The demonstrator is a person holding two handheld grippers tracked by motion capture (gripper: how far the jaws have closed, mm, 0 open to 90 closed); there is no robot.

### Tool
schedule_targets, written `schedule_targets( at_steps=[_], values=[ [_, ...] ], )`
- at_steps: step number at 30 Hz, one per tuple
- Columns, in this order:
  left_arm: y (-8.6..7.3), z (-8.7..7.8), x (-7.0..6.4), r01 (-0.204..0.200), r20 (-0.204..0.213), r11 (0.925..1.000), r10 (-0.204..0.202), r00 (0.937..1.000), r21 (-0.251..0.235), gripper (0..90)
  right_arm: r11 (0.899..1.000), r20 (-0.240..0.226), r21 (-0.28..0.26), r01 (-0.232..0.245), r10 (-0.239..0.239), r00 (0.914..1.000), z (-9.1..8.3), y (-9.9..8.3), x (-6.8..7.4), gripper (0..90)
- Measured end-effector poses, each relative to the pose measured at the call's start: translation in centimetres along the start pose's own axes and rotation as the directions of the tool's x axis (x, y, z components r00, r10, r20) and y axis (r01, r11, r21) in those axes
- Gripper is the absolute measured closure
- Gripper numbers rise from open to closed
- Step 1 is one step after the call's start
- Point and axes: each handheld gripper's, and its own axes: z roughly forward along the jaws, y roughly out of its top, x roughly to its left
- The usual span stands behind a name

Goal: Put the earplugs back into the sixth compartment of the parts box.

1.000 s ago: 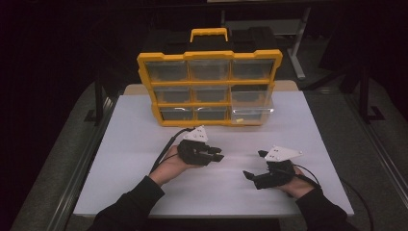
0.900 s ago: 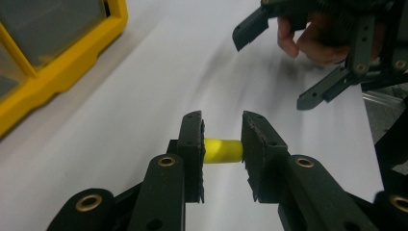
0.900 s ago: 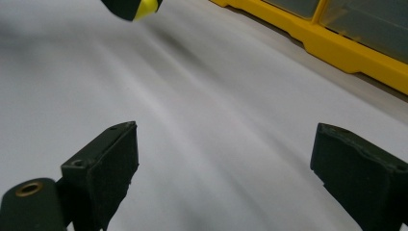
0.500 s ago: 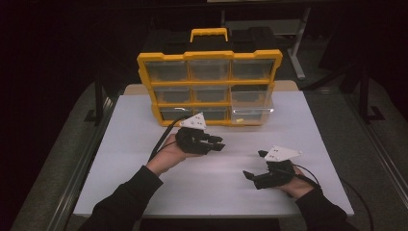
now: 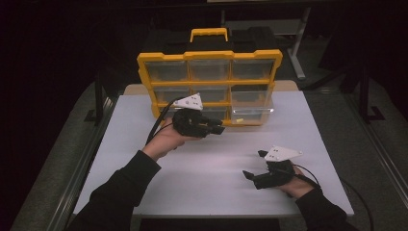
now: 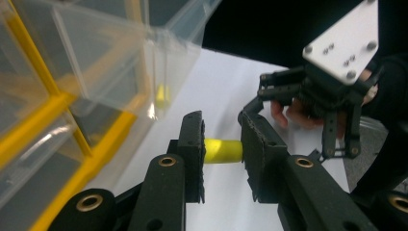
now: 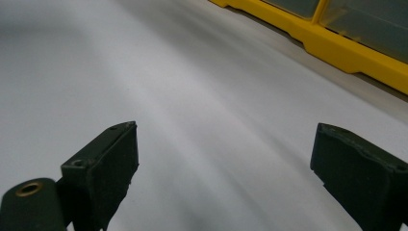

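Observation:
A yellow organiser box (image 5: 209, 86) with clear drawers stands upright at the back of the white table (image 5: 144, 144). Its bottom right drawer (image 5: 251, 111) is pulled out a little. My left gripper (image 5: 219, 129) hovers just in front of the box's bottom row, left of that drawer. It is shut on a small yellow cylinder (image 6: 223, 150), held crosswise between the pads. In the left gripper view my left gripper (image 6: 221, 144) has the clear drawer (image 6: 159, 57) up and to its left. My right gripper (image 5: 253, 165) rests low at the front right, jaws wide apart and empty; its pads (image 7: 115, 159) frame bare table.
A yellow carry handle (image 5: 208, 32) tops the box. Black foam cases (image 5: 260, 38) lie behind it. Metal rails (image 5: 82, 163) run along the table's left and right sides. A cable (image 5: 159, 120) trails from my left gripper.
My left gripper has risen and moved forward and right toward the box's bottom row, carrying the yellow cylinder. The right gripper has stayed in place.

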Motion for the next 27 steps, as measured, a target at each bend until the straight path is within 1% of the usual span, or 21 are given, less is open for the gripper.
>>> schedule_targets(
  at_steps=[1,3,8,13,17,22,27],
  values=[
    [0.4,-0.1,0.1,-0.006,-0.003,1.0000,0.006,1.0000,-0.002,70.2,1.000,0.000,0.000,-0.001,0.001,1.0000,0.0,0.0,0.0,8.6],
    [1.1,-0.3,0.3,-0.003,0.000,1.0000,0.003,1.0000,-0.007,70.1,1.000,0.000,0.000,-0.001,0.001,1.0000,0.0,0.0,0.0,8.6],
    [3.0,-0.9,0.7,-0.015,-0.008,0.9997,0.015,0.9999,-0.019,70.1,1.000,0.000,0.001,0.000,0.000,1.0000,0.0,0.0,0.0,8.6],
    [4.9,-1.0,1.2,-0.017,-0.017,0.9995,0.017,0.9997,-0.028,70.1,1.000,-0.001,0.001,0.000,0.000,1.0000,0.0,0.0,0.0,8.6],
    [6.0,-0.6,1.7,-0.011,-0.025,0.9996,0.011,0.9996,-0.026,70.1,1.000,-0.001,0.001,-0.001,0.001,1.0000,0.0,0.0,0.0,8.6],
    [7.5,0.2,2.3,-0.017,-0.033,0.9997,0.016,0.9993,-0.018,70.0,1.000,-0.003,0.001,0.001,-0.001,1.0000,0.0,0.0,0.0,8.6],
    [8.5,1.2,2.6,-0.013,-0.046,0.9999,0.013,0.9989,-0.010,69.7,1.000,-0.004,-0.002,-0.003,0.003,1.0000,0.0,0.0,0.0,8.6]
  ],
)
